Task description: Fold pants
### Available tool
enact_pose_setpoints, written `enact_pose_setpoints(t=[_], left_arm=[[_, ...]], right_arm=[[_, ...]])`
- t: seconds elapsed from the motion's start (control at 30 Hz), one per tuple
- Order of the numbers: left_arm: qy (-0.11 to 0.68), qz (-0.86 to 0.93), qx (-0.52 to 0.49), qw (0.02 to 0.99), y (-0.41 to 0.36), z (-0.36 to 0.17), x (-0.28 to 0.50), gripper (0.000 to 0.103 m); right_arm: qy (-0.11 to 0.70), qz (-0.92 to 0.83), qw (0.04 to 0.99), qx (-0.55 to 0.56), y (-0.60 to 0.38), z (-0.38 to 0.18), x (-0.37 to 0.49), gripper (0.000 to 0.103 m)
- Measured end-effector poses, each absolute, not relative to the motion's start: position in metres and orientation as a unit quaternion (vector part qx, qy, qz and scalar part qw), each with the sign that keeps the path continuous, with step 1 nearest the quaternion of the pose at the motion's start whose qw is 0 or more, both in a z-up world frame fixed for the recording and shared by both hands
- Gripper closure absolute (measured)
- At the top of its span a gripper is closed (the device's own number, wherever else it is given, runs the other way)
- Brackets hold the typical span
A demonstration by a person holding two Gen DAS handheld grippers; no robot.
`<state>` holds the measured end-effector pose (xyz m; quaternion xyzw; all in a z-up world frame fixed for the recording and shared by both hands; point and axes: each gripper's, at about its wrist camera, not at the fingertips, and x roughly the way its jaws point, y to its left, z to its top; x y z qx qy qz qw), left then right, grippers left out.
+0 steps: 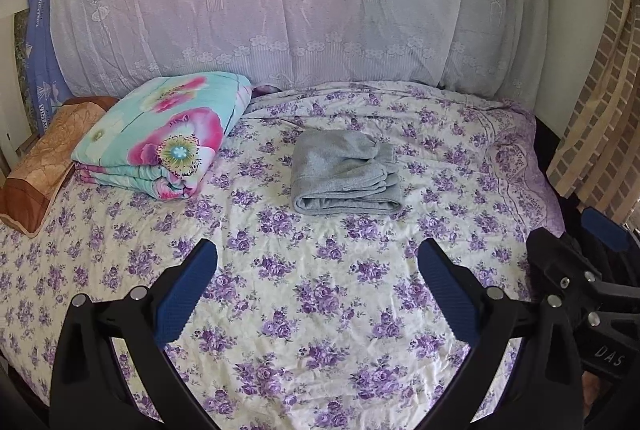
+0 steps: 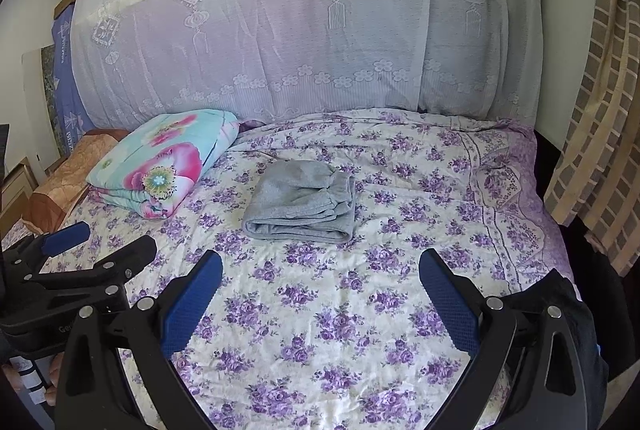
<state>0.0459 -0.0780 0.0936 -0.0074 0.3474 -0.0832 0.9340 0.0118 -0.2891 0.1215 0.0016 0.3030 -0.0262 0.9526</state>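
**Folded pants ahead of both spread grippers**

While both tools hang low at the near edge of the bed, the one thing that matters sits beyond them: a grey fleece pair of pants (image 1: 344, 171), folded into a thick rectangular bundle on the purple-flowered bedsheet (image 1: 320, 310).

Reading the left wrist view from left to right: a brown patterned pillow (image 1: 44, 157) at the left edge, one folded turquoise quilt with pink flowers (image 1: 160, 133), then the pants just right of centre, and the other tool's black frame at the lower right. The left gripper (image 1: 318, 290) is released, jaws spread wide and empty, with the bundle straight ahead and slightly right.

From the right wrist view, the right gripper (image 2: 320, 294) is likewise spread and holding nothing; the pants (image 2: 302, 203) lie ahead and a little left. So the bundle lies between the two, neither clearly nearer. Its long axis runs across the frame, the rolled fold facing the tools.

Count: one pair of pants, one quilt, one pillow, two grippers. The folding looks finished, judging by the compact stack.
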Motion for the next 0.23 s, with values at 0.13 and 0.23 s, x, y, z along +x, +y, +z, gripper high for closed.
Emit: enact_pose_setpoints(t=[0.13, 0.23], left_arm=[[0.366, -0.088, -0.005, 0.927, -0.0798, 0.0901, 0.0520, 0.005], [0.368, -0.094, 0.003, 0.925, -0.0832, 0.0900, 0.0538, 0.005]], right_arm=[[0.304, -0.027, 0.952, 0.003, -0.2909, 0.1206, 0.0156, 0.004], [0.305, -0.027, 0.952, 0.003, -0.2910, 0.1207, 0.0161, 0.004]])
